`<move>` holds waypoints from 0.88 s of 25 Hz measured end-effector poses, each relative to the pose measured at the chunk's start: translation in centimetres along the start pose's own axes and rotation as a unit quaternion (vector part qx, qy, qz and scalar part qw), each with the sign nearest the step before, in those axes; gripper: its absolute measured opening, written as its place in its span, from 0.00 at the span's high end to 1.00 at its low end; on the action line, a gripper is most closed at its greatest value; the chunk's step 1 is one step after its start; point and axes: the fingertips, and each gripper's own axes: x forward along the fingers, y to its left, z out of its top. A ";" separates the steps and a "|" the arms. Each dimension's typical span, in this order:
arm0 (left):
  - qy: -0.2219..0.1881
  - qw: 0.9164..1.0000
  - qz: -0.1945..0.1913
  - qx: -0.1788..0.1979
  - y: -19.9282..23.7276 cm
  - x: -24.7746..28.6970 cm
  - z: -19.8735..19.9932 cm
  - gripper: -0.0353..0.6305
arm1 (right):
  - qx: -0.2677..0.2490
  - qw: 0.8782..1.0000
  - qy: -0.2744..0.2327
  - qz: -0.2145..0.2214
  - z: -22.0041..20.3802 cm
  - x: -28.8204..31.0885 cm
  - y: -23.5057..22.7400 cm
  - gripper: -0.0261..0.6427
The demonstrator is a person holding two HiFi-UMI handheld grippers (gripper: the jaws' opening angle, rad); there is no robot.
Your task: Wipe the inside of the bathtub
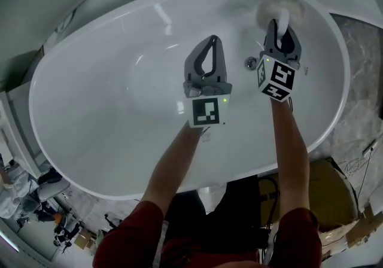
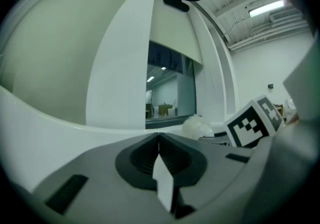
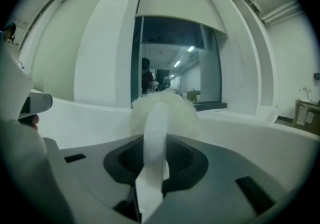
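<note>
The right gripper (image 1: 282, 27) is clamped on the white handle of a fluffy brush (image 1: 279, 6). The soft head seems to lie against the inner wall of the bathtub (image 1: 90, 111) at the upper right of the head view, beyond the drain (image 1: 251, 63), probably to rub that wall. The left gripper (image 1: 210, 42), at the middle, has its jaws pressed together on nothing and seems only kept out of the way.
</note>
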 end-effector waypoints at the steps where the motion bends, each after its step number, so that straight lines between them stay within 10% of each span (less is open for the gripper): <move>1: 0.000 1.000 -0.004 0.000 -0.7 0.7 -0.1 0.92 | 0.000 1.000 -0.001 -0.007 0.0 0.5 -1.1 0.82; 11: 0.015 1.000 -0.027 0.003 -3.9 3.7 -2.2 0.92 | -0.011 0.999 -0.008 -0.051 -1.2 3.8 -4.2 0.82; 22: 0.022 1.000 0.007 -0.013 2.1 1.6 -2.5 0.92 | -0.033 0.999 0.003 -0.029 -0.7 5.0 2.1 0.82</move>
